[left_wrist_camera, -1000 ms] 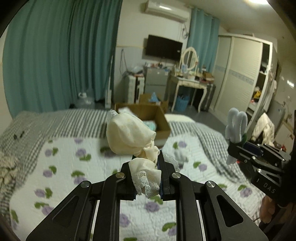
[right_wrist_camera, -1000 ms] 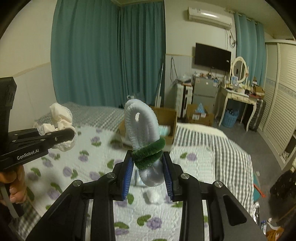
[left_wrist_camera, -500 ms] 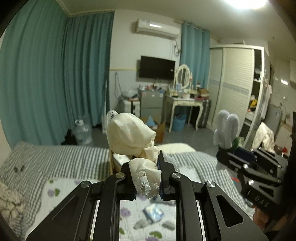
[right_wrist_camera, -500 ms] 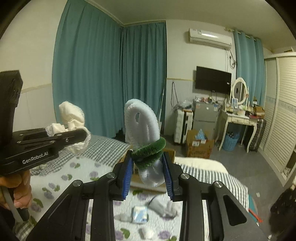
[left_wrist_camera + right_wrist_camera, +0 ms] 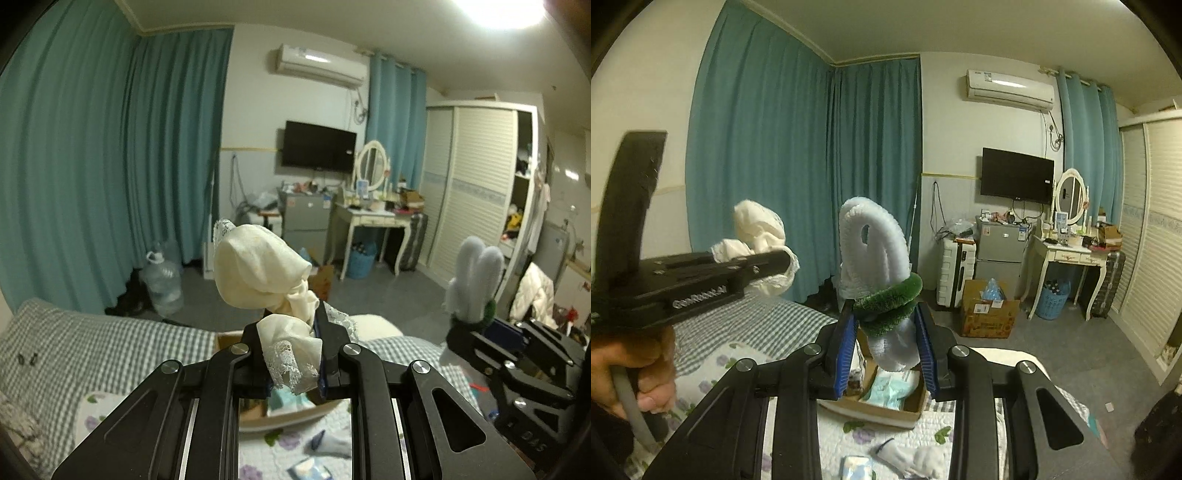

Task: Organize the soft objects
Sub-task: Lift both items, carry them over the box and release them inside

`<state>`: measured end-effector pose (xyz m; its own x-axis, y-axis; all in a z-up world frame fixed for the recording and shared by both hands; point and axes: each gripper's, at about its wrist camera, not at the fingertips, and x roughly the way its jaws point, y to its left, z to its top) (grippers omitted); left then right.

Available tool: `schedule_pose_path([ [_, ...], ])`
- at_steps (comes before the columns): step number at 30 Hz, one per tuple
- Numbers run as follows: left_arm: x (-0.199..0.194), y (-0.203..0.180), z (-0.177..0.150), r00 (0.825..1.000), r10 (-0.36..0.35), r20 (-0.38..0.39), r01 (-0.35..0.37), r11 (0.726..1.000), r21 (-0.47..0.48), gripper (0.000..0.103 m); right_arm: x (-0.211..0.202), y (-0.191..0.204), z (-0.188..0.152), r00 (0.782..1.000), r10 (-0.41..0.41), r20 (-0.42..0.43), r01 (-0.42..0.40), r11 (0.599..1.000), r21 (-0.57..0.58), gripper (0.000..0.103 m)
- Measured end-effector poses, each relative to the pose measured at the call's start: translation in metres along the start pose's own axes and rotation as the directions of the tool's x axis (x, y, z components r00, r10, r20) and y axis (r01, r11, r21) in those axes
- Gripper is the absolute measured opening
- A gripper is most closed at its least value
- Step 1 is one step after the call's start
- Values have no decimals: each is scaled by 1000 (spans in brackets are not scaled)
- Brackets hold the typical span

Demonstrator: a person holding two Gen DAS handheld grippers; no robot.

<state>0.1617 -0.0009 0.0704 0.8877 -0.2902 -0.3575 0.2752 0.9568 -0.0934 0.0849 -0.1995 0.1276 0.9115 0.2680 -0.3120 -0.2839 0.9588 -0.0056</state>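
Note:
My left gripper is shut on a cream lace-trimmed cloth, held up in the air over the bed. It also shows at the left of the right wrist view, with the cloth sticking up. My right gripper is shut on a white fuzzy plush with a green band. In the left wrist view the plush stands at the right. An open cardboard box holding pale blue soft items sits on the bed below both grippers.
The bed has a floral quilt and a grey checked sheet. Small white and blue soft items lie on the quilt in front of the box. A second cardboard box, a fridge, a dressing table and a wardrobe stand beyond.
Both grippers have risen and tilted upward with their loads still held. The views now show more of the room and less of the bed. The box now sits low, behind the fingers.

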Motion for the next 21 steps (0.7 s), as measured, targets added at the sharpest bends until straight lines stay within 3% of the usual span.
schedule_pose_path([
  [12, 104, 13, -8, 995, 31, -94, -32, 999, -15, 16, 107, -31, -21, 995, -5, -99, 9, 999, 38, 31],
  [21, 184, 14, -40, 976, 27, -218, -39, 998, -48, 16, 203, -53, -74, 969, 11, -246, 10, 996, 83, 31],
])
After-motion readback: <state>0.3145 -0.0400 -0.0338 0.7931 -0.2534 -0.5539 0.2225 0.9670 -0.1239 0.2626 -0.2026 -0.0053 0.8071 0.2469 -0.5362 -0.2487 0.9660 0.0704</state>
